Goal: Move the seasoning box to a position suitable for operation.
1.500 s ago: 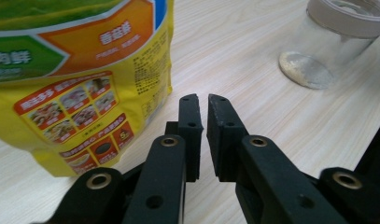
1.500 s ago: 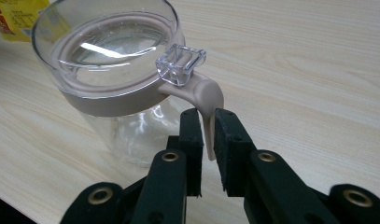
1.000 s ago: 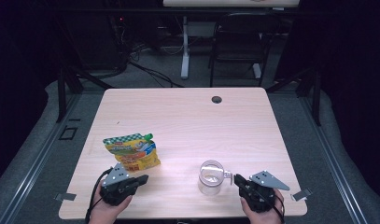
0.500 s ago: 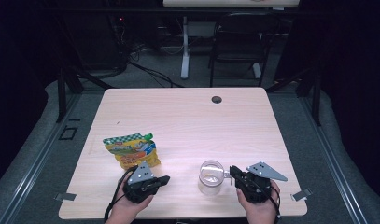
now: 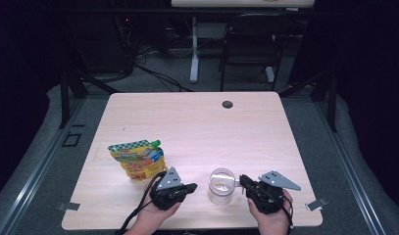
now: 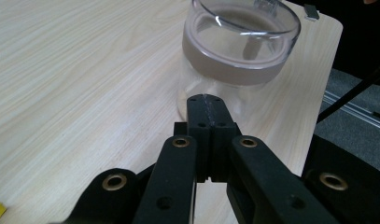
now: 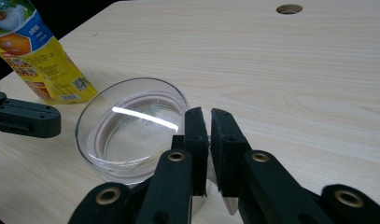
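Your right gripper (image 5: pixel 242 180) sits at the near edge of the surface (image 5: pixel 197 122), and its fingers (image 7: pixel 197 135) are pinched on the rim of the clear glass jar (image 5: pixel 221 185): one goes inside the mouth, the other stays outside, with the wall caught between them. Your left gripper (image 5: pixel 191 186) hovers just beside the jar on the opposite side, its fingers (image 6: pixel 205 116) pressed fully together with nothing in them, pointing at the jar's lower wall.

The jar stands upright and open near the front of the surface, between your two hands. It looks empty, so I'd judge it light, but it is rigid, smooth and breakable. A pinch on the thin rim can slip or tip the jar, so keep the squeeze gentle. For a steadier hold, open your left fingers and take the body below the frosted band.

Farther back on your left, the yellow spouted food pouch (image 5: pixel 137 158) stands upright, close behind your left gripper. It looks soft and pliable; hold it near the green cap
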Demonstrator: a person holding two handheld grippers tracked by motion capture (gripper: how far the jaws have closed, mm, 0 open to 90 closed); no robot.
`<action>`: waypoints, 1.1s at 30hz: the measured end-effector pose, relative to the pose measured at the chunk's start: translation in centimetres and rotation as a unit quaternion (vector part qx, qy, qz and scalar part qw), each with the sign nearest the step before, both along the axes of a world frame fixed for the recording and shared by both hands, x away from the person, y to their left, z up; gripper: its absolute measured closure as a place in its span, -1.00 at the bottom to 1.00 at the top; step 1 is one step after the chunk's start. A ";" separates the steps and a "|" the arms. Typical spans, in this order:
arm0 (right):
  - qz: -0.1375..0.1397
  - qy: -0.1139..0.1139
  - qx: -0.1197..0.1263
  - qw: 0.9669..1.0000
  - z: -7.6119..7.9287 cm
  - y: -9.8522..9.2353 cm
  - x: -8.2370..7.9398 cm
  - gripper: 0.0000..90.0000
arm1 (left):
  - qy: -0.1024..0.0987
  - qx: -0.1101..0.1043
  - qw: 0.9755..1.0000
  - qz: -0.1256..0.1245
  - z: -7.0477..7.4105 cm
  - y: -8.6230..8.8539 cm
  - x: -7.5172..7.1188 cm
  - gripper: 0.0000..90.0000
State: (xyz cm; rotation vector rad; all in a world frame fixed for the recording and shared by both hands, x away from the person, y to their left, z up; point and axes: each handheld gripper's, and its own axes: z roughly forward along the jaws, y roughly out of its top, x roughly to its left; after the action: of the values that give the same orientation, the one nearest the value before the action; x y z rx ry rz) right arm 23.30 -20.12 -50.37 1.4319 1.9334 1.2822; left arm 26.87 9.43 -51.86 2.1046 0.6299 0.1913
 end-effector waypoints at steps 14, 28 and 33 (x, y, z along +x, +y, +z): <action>0.000 -0.010 0.004 1.000 -0.2 0.0 -0.2 0.92 | 0.014 -0.001 1.000 -0.019 -0.7 -2.6 0.6 1.00; 0.001 -0.010 0.012 1.000 -0.4 -0.2 -0.2 0.92 | 0.010 -0.003 1.000 -0.026 -0.4 -3.1 0.5 1.00; 0.005 -0.011 0.008 1.000 -0.4 -0.2 -0.3 0.88 | 0.009 -0.007 1.000 -0.026 -0.2 -3.1 0.5 1.00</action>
State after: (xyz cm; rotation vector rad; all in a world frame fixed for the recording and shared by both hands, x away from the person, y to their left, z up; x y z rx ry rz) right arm 23.00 -20.34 -50.78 1.4124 1.9233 1.3144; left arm 27.36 6.29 -52.11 2.1088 0.5853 0.1386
